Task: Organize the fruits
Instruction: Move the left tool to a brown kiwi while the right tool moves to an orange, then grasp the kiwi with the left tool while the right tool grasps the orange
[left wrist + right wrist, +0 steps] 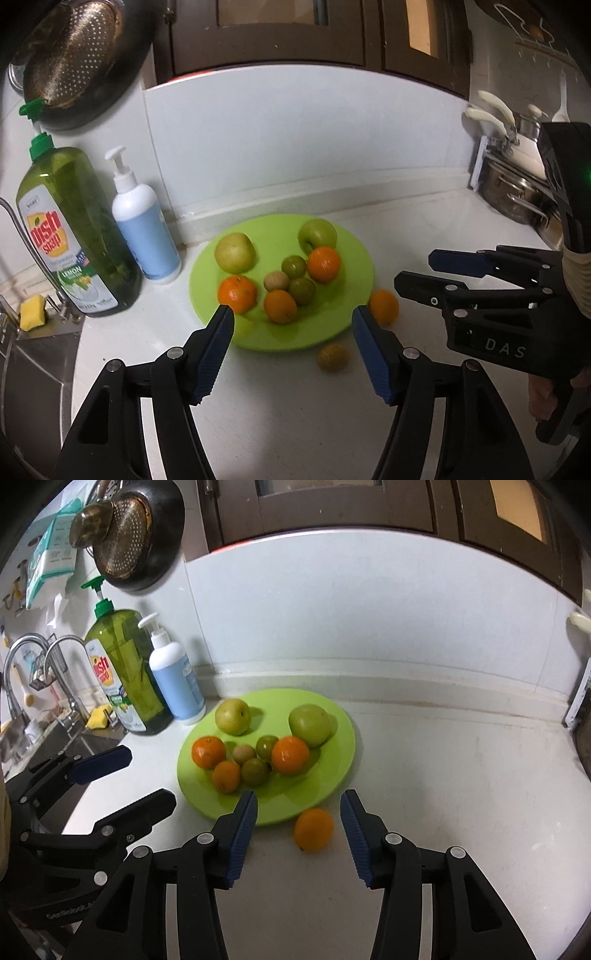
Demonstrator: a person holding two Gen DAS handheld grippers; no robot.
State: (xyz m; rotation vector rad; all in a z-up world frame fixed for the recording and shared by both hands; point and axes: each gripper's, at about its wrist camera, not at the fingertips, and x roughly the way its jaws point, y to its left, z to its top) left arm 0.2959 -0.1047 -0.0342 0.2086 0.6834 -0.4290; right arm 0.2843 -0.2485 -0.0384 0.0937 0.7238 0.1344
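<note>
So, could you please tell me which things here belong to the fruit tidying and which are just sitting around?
Part of the job:
green plate
fruit on the plate: oranges, apples, small green fruits
loose orange
small wrinkled fruit
left gripper, right gripper

Just lying about:
dish soap bottle
white pump bottle
yellow sponge
strainer
pots

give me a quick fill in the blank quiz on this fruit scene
1. Most fruit sits on a ____ plate.
2. The orange off the plate lies between the fingers of the ____ gripper.
3. Both the left gripper and the right one are ____.
4. The white pump bottle stands beside a bottle of dish ____.

Missing words: green; right; open; soap
</note>
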